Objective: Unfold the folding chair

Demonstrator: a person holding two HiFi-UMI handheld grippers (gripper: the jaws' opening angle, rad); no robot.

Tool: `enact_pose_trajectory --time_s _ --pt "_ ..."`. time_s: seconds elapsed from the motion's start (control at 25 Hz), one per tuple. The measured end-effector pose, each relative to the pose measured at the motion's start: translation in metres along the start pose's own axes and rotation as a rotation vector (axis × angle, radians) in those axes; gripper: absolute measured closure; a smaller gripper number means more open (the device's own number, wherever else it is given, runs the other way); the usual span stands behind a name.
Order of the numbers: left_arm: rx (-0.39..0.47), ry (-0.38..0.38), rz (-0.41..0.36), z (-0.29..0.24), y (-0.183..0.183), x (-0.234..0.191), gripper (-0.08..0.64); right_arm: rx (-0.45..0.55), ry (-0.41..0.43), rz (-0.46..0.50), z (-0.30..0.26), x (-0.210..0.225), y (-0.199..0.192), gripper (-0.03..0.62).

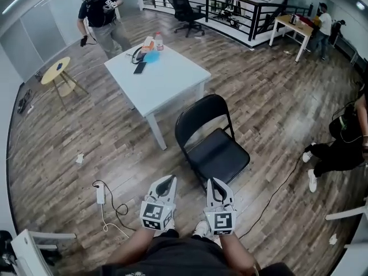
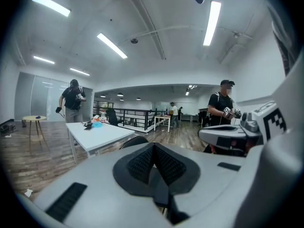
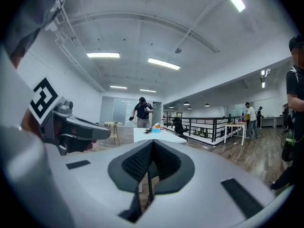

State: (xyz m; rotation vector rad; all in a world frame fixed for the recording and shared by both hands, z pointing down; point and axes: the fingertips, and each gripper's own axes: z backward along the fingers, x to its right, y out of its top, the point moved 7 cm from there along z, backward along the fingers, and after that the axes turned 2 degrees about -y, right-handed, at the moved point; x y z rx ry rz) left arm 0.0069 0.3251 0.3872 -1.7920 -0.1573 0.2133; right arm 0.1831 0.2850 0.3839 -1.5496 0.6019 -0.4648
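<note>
Task state: the folding chair (image 1: 213, 148) stands open on the wood floor (image 1: 86, 137), seat down and level, backrest upright, legs spread. It is just ahead of the wearer, close beside the near corner of the white worktop (image 1: 167, 76). Judged from this, the unfolding looks done; at most a check that the seat is fully seated remains.

Tools: left tool (image 1: 166, 181) and right tool (image 1: 216, 183) are held side by side near the wearer's body, short of the chair's front edge and not touching it. Each gripper view shows its pads pressed together with nothing between them.

Count:
- folding chair: one
- tools: two
- white worktop: one, carrying a bottle (image 1: 158, 41), a dark phone (image 1: 140, 68) and some blue and orange items too small to name
- round side table (image 1: 56, 71): one
- office chair (image 1: 185, 7) by the railing: one
- wooden-topped table (image 1: 293, 25), far right: one
- other people: three, one standing (image 1: 100, 16), one at the far table (image 1: 323, 25), one low at the right edge (image 1: 345, 142)
- charger with cable (image 1: 100, 194) on the floor: one
</note>
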Motion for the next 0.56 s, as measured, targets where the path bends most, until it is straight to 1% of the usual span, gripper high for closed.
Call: enact_pose_trajectory --time_s 0.24,0.36,0.56 --pt "-0.025 -0.016 0.04 0.001 -0.011 0.005 0.555 -0.021 -0.01 0.001 0.004 0.0 -0.007 0.578" --pt "-0.035 -0.02 0.032 -0.003 -0.012 -0.001 0.555 -0.019 -0.016 0.007 -0.003 -0.002 -0.008 0.578" --pt "-0.035 -0.014 -0.008 -0.016 -0.015 -0.015 0.555 -0.008 -0.025 0.026 -0.019 -0.004 -0.012 0.578"
